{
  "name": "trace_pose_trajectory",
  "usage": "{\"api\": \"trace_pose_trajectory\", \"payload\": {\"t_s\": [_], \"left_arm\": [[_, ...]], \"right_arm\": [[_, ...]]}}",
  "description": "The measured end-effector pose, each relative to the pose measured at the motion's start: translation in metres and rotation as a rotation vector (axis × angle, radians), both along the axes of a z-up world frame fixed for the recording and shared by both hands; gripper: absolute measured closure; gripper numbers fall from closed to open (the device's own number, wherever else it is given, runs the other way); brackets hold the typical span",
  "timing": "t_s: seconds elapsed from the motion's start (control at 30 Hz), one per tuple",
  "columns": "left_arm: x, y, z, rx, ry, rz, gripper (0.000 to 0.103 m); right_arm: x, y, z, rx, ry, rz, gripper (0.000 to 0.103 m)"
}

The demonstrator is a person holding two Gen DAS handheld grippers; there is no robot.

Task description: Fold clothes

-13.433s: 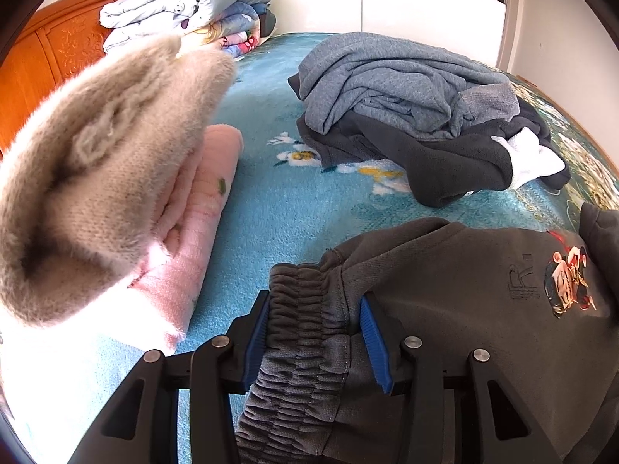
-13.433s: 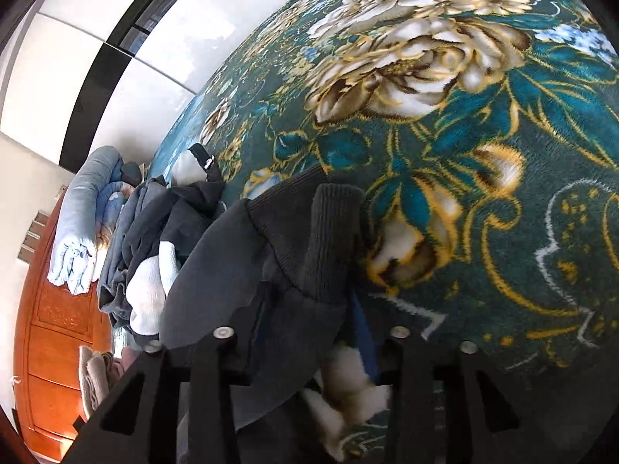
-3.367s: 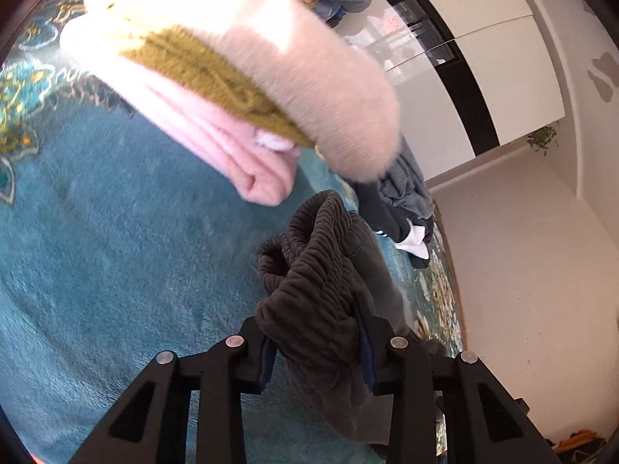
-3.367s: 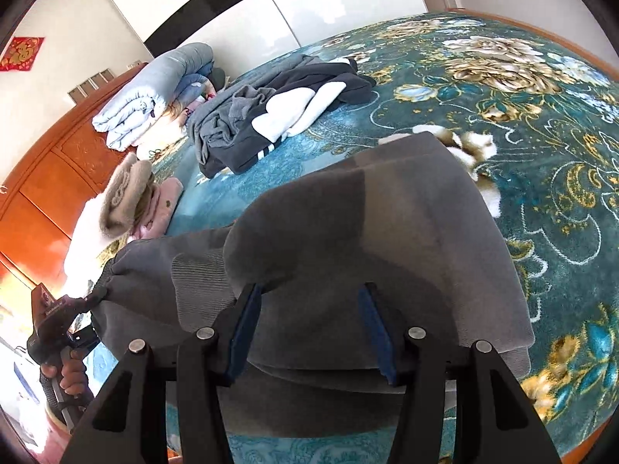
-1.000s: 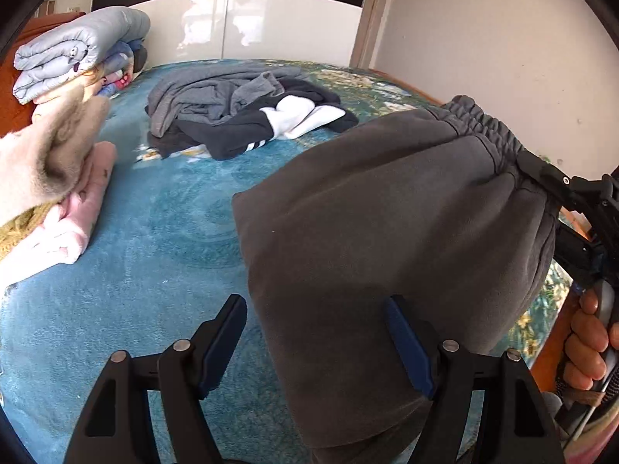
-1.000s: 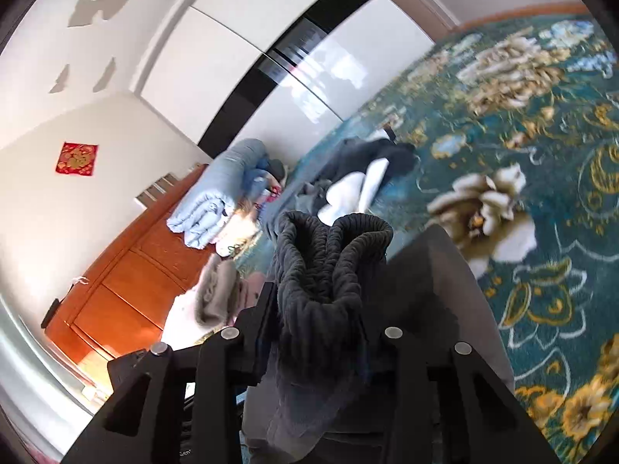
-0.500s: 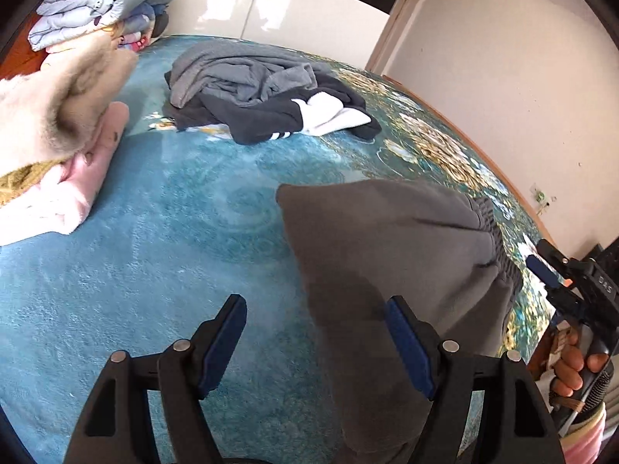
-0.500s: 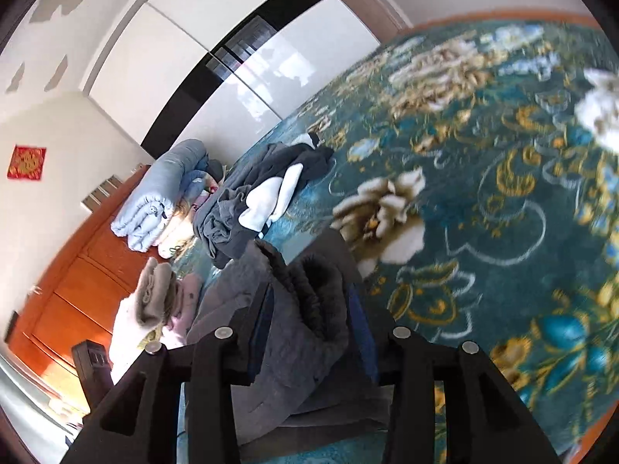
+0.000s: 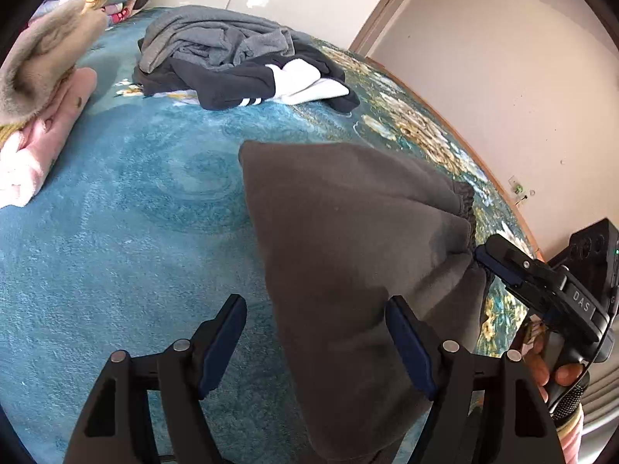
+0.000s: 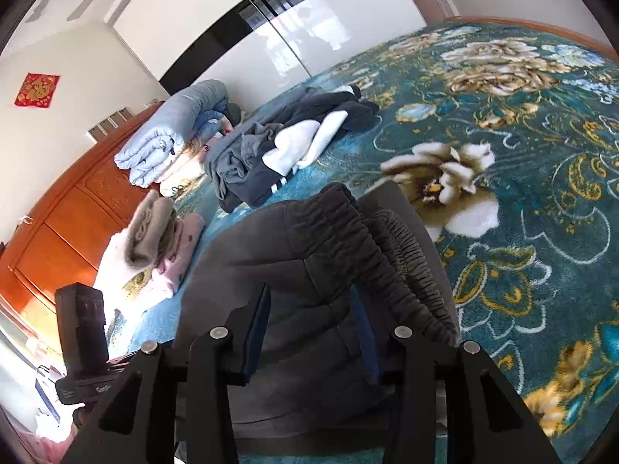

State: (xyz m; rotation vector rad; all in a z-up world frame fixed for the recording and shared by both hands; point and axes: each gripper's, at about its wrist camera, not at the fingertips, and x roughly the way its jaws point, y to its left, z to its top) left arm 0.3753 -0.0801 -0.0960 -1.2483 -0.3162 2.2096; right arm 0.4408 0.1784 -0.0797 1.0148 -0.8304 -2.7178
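Observation:
A folded dark grey sweatshirt (image 9: 348, 232) lies on the blue floral bedspread (image 9: 116, 232). My left gripper (image 9: 317, 340) is open, its fingers wide apart, with the near edge of the sweatshirt lying between them. My right gripper (image 10: 309, 328) is shut on the sweatshirt's ribbed hem (image 10: 340, 232), and it shows at the right of the left wrist view (image 9: 503, 266) pinching that hem just above the bed. The sweatshirt fills the lower middle of the right wrist view (image 10: 240, 270).
A heap of unfolded grey, black and white clothes (image 9: 232, 62) lies at the far side of the bed. A stack of folded beige and pink garments (image 9: 42, 89) sits at the left. A rolled light-blue quilt (image 10: 174, 127) rests against the wooden headboard (image 10: 69, 224).
My left gripper has let go of the sweatshirt and opened wide. The sweatshirt has come down from hanging in the air to lying folded on the bed. My right gripper has lowered with the hem.

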Motion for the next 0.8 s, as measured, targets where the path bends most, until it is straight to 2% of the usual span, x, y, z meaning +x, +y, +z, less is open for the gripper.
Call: {"api": "trace_pose_trajectory", "payload": {"t_s": [0.03, 0.07, 0.13, 0.23, 0.3, 0.4, 0.47, 0.57, 0.8], "left_arm": [[-0.002, -0.005, -0.003, 0.023, -0.015, 0.006, 0.025], [-0.004, -0.009, -0.007, 0.042, -0.039, 0.015, 0.025], [-0.009, -0.015, -0.018, 0.092, -0.095, 0.024, 0.024], [-0.012, -0.019, -0.024, 0.141, -0.143, 0.035, 0.023], [-0.012, -0.018, -0.021, 0.13, -0.132, 0.034, 0.023], [-0.014, -0.013, -0.019, 0.122, -0.116, 0.027, 0.023], [-0.017, -0.007, -0.02, 0.123, -0.123, 0.018, 0.023], [-0.018, 0.005, -0.024, 0.119, -0.14, -0.005, 0.022], [-0.014, 0.032, -0.026, 0.052, -0.138, -0.027, 0.022]], "right_arm": [[0.002, 0.005, -0.001, -0.013, 0.004, -0.003, 0.052], [0.004, 0.011, -0.002, -0.027, 0.008, -0.006, 0.038], [0.007, 0.022, -0.004, -0.053, 0.015, -0.011, 0.031], [0.013, 0.038, -0.006, -0.093, 0.026, -0.019, 0.03], [0.017, 0.049, -0.008, -0.12, 0.034, -0.025, 0.016], [0.022, 0.065, -0.011, -0.159, 0.045, -0.033, 0.013], [0.011, 0.062, -0.017, -0.162, 0.022, 0.004, 0.008], [-0.006, 0.058, -0.026, -0.166, -0.012, 0.06, 0.007], [-0.047, 0.047, -0.041, -0.155, -0.084, 0.166, 0.005]]}}
